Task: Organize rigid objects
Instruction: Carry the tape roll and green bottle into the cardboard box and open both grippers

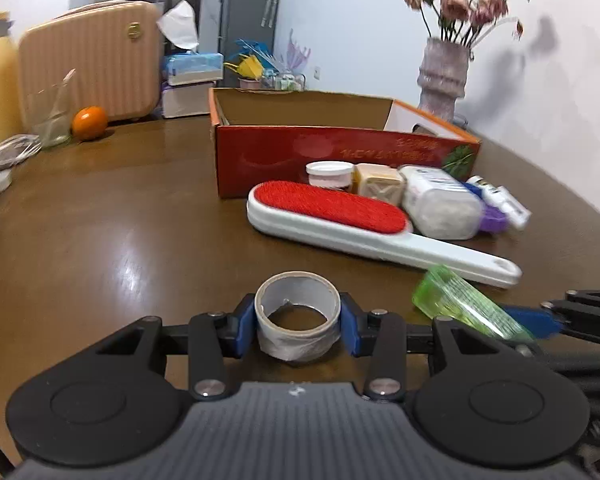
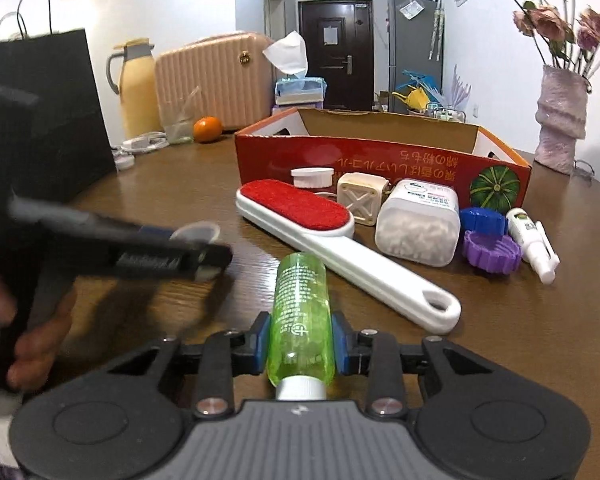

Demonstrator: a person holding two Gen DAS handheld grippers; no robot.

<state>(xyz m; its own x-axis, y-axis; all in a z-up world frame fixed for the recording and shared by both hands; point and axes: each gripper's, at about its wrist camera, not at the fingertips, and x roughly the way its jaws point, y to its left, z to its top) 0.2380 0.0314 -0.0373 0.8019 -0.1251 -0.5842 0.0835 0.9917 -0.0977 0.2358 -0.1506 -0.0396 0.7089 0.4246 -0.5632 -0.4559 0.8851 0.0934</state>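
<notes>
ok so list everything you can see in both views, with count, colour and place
tape roll: 1, grey-white, held in the left tongs
green bottle: 1, white cap, held in the right tongs
lint brush: 1, white with red pad, mid table
red box: 1, open, behind the small items
white-lidded jar: 1, by the box
beige cube: 1, right of the jar
clear tub: 1, white contents, right of the cube
ridged caps: 2, blue and purple, right of the tub
spray bottle: 1, white, far right
orange: 1, back left
vase: 1, pink flowers, back right
left tongs: 1, black, blue pads
right tongs: 1, black, blue pads
</notes>
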